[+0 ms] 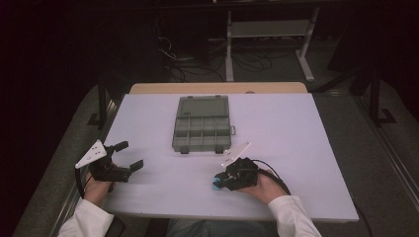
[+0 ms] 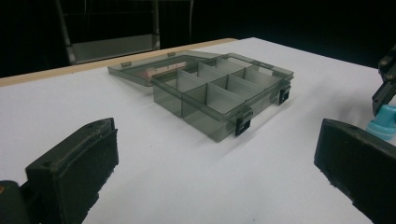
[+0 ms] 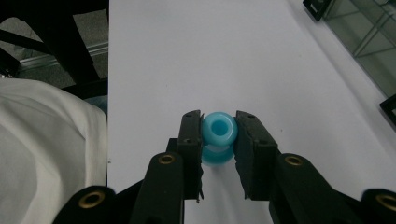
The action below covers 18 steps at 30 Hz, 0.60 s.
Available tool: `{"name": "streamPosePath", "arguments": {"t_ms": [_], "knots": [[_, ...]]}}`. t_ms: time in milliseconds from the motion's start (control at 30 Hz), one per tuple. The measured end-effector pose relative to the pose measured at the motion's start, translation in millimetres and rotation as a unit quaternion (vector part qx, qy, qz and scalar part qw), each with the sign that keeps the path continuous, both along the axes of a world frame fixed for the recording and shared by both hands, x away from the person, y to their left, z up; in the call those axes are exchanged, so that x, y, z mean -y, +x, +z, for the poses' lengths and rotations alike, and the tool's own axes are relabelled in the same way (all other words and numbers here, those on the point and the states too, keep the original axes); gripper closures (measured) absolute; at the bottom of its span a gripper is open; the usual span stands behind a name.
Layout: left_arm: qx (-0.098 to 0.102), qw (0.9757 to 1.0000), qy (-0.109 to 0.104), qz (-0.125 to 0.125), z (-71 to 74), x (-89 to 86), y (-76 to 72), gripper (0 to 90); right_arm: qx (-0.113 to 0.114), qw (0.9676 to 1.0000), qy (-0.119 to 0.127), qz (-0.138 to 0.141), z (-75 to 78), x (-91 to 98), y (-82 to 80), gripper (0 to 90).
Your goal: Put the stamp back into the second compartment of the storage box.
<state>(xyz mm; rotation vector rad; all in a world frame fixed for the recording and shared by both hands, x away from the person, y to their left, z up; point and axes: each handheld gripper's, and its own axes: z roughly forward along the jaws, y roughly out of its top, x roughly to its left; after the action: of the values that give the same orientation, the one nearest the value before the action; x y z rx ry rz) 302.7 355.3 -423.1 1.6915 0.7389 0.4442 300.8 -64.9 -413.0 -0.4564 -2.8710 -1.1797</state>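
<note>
Left gripper [image 1: 129,154] at left edge of white table [image 1: 296,148], held low in person's left hand [image 1: 96,187], jaws spread wide, nothing between, pointing toward table middle. In left gripper view, two black pads [image 2: 79,163] far apart with bare tabletop between. Centre back: grey translucent organizer box [image 1: 202,129], lid open and lying flat behind, divided compartments looking empty, two dark latches on front wall. Right of centre, near front edge: right gripper [image 1: 216,185] in right hand [image 1: 267,187], white sleeve [image 1: 291,217] behind, jaws pinching small light-blue spool-shaped piece [image 3: 218,135]. In right gripper view, both pads [image 3: 189,135] pressed on piece's sides, hollow end facing camera, lower end at or just above tabletop. Piece well apart from box, in front of its right corner.
</note>
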Motion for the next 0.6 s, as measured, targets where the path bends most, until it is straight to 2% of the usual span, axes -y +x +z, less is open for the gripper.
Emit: {"name": "streamPosePath", "arguments": {"t_ms": [167,233,267,333,367,433,600], "knots": [[0.0,1.0,0.001,0.001,0.2,-0.6,-0.1,0.0,-0.002,1.0,0.003,0.0,2.7,-1.9,2.3,71.3],[0.0,1.0,0.003,0.001,0.3,-0.9,0.0,0.0,0.008,1.0,0.003,0.003,2.6,-1.5,5.0,71.3],[0.0,1.0,0.001,0.001,0.2,-0.4,-0.1,0.0,0.002,1.0,0.001,0.0,3.4,-1.7,4.6,71.3],[0.001,1.0,0.001,0.0,0.1,-0.4,0.1,0.0,0.005,1.0,0.001,0.0,3.7,-2.1,5.8,71.3],[0.002,0.9999,0.01,-0.002,0.5,-1.6,0.2,0.0,0.005,1.0,0.001,-0.001,4.0,-2.4,6.3,71.3],[0.001,1.0,0.003,0.001,0.4,-0.8,-0.2,0.0,0.004,1.0,0.003,-0.003,6.3,-3.3,7.9,71.3],[0.001,1.0,0.002,0.001,0.2,-0.6,-0.1,0.0,0.005,1.0,0.004,-0.004,9.9,-4.2,10.8,71.3]]}}
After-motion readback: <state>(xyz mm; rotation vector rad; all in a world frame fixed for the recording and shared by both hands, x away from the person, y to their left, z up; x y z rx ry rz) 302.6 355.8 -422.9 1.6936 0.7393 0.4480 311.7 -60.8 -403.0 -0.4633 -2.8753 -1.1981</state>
